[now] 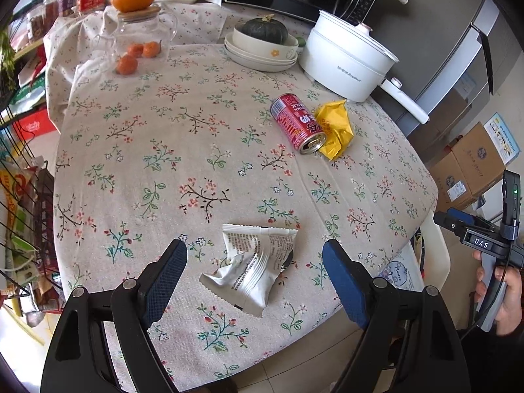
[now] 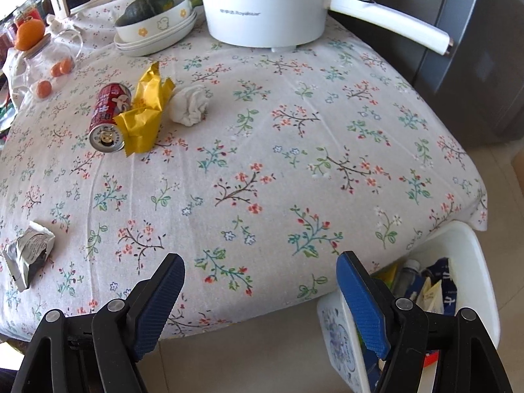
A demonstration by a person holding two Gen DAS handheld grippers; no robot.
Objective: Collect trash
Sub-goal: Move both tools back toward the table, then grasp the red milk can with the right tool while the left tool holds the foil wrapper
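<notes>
A crumpled silver-white snack wrapper lies near the table's front edge, straddled by the open fingers of my left gripper; it shows again as the wrapper at far left. Farther back a red drink can lies on its side against a yellow wrapper; the right wrist view has the can, the yellow wrapper and a balled white tissue beside them. My right gripper hangs open at the table's front edge with nothing in it. A white bin with trash stands below the table's right corner.
On the floral tablecloth stand a white electric pot with a long handle, stacked bowls with a green squash, and a glass jar with oranges. A fridge is at right, cardboard boxes on the floor, a wire rack at left.
</notes>
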